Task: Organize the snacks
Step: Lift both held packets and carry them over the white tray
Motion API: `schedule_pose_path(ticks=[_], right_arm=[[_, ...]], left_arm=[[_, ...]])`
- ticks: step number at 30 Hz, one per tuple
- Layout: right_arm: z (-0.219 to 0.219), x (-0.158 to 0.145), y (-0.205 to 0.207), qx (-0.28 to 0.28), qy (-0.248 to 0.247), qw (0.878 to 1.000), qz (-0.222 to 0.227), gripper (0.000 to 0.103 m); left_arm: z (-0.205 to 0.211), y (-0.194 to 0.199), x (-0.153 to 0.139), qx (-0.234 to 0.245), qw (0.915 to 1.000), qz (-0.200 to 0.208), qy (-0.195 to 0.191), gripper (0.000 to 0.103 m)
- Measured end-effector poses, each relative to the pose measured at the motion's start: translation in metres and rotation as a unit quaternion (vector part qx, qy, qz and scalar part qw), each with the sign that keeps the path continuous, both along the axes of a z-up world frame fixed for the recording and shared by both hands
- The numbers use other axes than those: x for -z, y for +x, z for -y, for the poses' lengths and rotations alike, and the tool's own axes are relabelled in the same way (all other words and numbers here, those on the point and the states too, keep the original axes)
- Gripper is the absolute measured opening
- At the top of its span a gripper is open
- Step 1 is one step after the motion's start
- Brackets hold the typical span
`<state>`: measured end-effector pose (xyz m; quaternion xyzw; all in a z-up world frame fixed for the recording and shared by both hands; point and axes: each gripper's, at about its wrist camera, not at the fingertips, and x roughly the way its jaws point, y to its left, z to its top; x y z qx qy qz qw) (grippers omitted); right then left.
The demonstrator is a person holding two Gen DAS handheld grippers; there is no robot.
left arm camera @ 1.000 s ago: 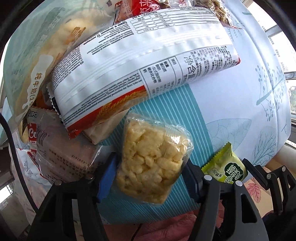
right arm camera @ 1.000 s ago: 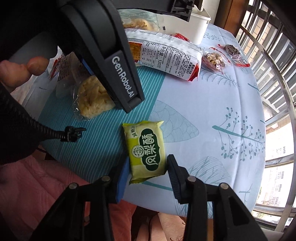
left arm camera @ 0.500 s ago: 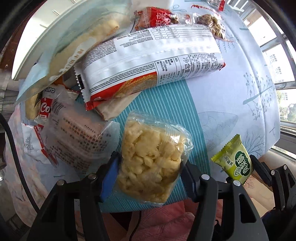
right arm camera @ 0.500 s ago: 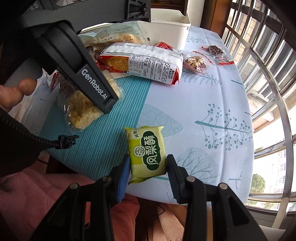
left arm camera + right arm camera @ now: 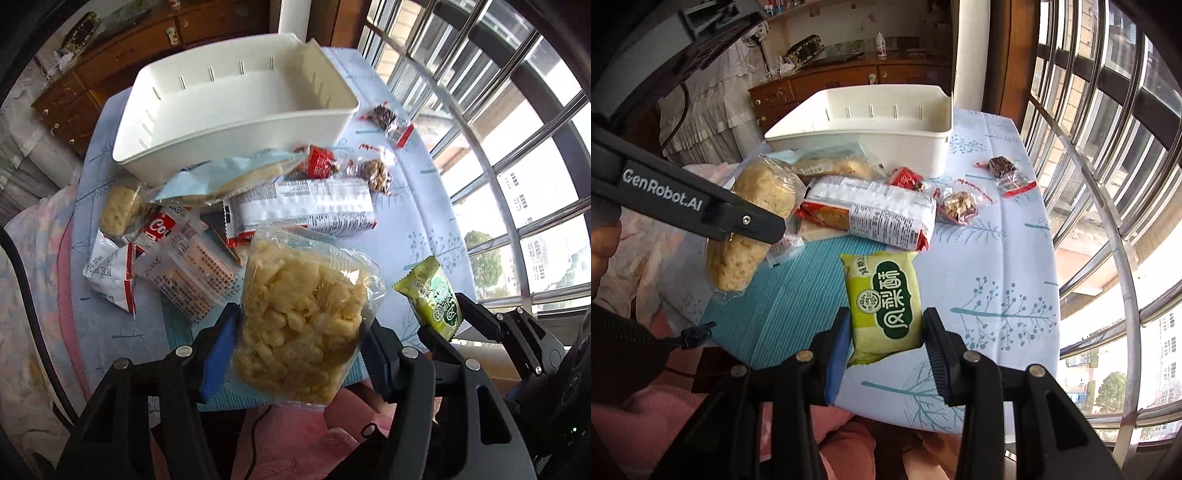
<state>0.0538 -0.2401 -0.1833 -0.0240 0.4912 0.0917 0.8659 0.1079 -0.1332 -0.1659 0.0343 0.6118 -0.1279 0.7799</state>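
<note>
Both tools are loaded and lifted clear of the worktop (image 5: pixel 993 258). The left tool (image 5: pixel 299 339) is clamped on a clear bag of puffed rice cake (image 5: pixel 303 325); the right tool (image 5: pixel 884 332) is clamped on a green pineapple cake packet (image 5: pixel 886 299). The carrying step is in hand. Next, each load needs to travel over the snack pile to the empty white bin (image 5: pixel 236 122) at the far side and be let go inside.

The bin (image 5: pixel 236 122) is plain white. The counter (image 5: pixel 997 266) wears a pale blue cloth printed with teal branches and a teal striped leaf. One clear-wrapped snack (image 5: pixel 299 325) shows pale yellow; the small packet (image 5: pixel 884 302) is lime green with white characters on dark green.
</note>
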Motion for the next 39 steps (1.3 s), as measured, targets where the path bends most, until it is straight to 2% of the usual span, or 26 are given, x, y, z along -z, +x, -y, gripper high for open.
schedule_pose_path(ticks=[6,13,20,24,27,30,35,39], right_arm=[[0.001,-0.032,0.007,-0.002,0.021,0.999,0.04,0.04],[-0.003,-0.073,0.02,-0.005,0.039,0.996,0.081,0.04],[-0.012,-0.105,0.054,-0.007,0.049,0.992,0.116,0.04],[-0.016,-0.118,0.077,-0.006,0.054,0.99,0.134,0.04],[-0.02,-0.123,0.094,-0.002,0.049,0.988,0.143,0.04],[-0.022,-0.125,0.114,0.008,0.05,0.988,0.147,0.04],[-0.024,-0.122,0.144,0.039,0.037,0.988,0.148,0.04],[-0.027,-0.114,0.166,0.056,0.032,0.988,0.143,0.04]], left_arm=[[-0.031,-0.013,-0.04,-0.021,0.9975,0.064,-0.021,0.061],[-0.054,-0.02,-0.103,-0.047,0.9904,0.127,-0.029,0.061],[-0.074,-0.001,-0.139,-0.068,0.9819,0.173,-0.035,0.061],[-0.087,0.019,-0.155,-0.075,0.9742,0.204,-0.06,0.061],[-0.095,0.036,-0.162,-0.075,0.9697,0.222,-0.069,0.061],[-0.102,0.058,-0.163,-0.075,0.9692,0.224,-0.068,0.061],[-0.114,0.104,-0.148,-0.08,0.9707,0.216,-0.07,0.061],[-0.124,0.143,-0.126,-0.091,0.9738,0.192,-0.082,0.061]])
